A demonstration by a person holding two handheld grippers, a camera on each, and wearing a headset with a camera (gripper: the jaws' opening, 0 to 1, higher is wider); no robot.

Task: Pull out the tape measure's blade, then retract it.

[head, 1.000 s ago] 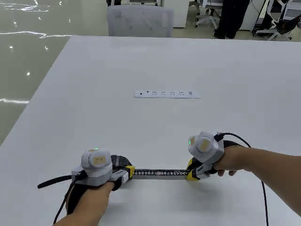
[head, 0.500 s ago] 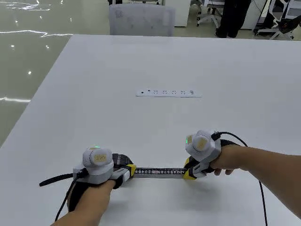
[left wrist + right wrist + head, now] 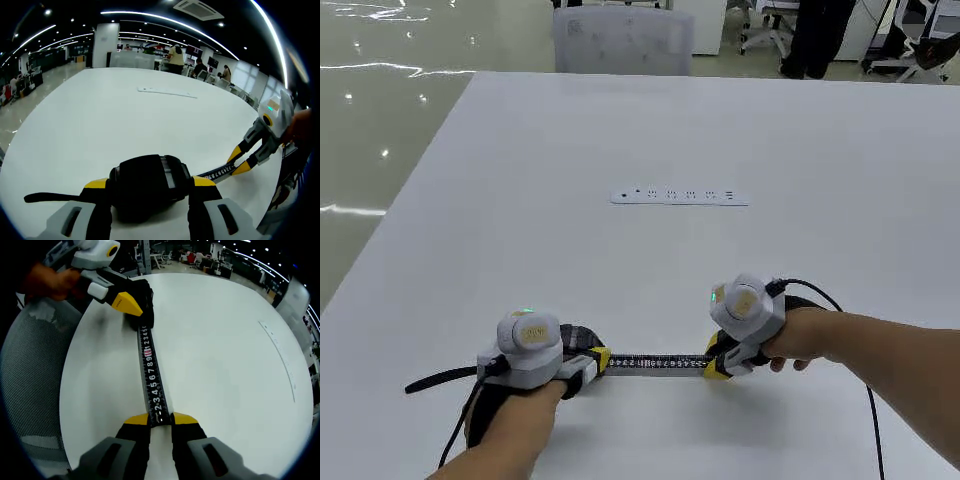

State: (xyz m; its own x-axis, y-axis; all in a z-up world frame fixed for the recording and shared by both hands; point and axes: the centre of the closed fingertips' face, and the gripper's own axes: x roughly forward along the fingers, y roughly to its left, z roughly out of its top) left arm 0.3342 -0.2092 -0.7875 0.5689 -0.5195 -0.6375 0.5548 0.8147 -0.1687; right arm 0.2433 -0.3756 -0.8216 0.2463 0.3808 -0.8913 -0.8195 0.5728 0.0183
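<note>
In the head view, your left tongs (image 3: 584,364) are clamped around the tape measure case (image 3: 575,340), pinning it to the table (image 3: 620,270) so it can't slide. To the right of the case, your right tongs (image 3: 715,365) are closed on the blade (image 3: 655,362).

In the left gripper view, the case sits wedged between both jaws.

In the right gripper view, the jaws pinch the blade's end, which stretches straight from the case, likely so you can guide the retraction.

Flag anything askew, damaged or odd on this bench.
Nothing stands out. The blade runs straight and flat from the case in the left gripper to the right gripper pinching its end; the power strip lies flat.
</note>
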